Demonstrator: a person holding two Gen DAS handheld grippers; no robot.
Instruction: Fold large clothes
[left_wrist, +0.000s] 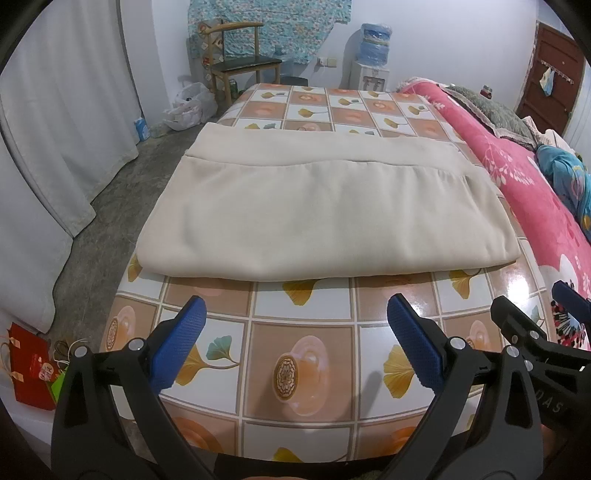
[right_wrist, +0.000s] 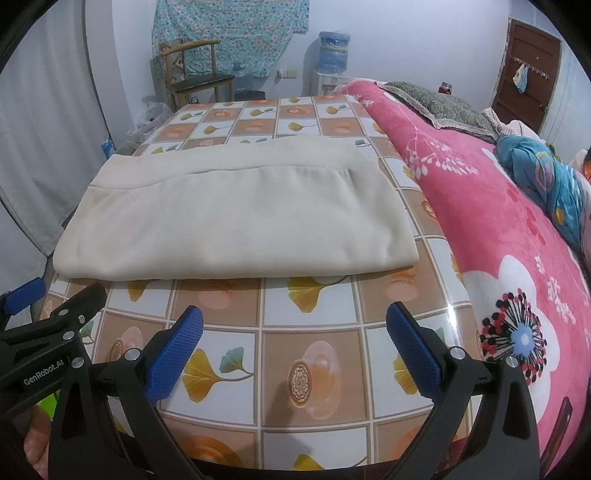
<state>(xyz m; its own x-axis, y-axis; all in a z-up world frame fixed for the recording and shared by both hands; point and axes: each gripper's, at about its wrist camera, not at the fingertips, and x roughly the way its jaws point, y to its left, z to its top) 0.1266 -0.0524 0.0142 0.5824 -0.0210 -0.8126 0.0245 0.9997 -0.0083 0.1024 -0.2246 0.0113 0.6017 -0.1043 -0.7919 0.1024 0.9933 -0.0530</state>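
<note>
Cream garment (left_wrist: 295, 206) lies folded on the patterned table (left_wrist: 303, 314) at twelve o'clock from my left claw (left_wrist: 295, 339) and right claw (right_wrist: 295, 343), both spread apart, empty.

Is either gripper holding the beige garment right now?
No. Both the left gripper and right gripper are open over the bare tablecloth, short of the folded beige garment.

Even indoor light, sharp focus, glare streak on glossy tablecloth (right_wrist: 448, 310) nr pink blanket (right_wrist: 517, 236), fisheye bending + dark vignette at edges.
</note>
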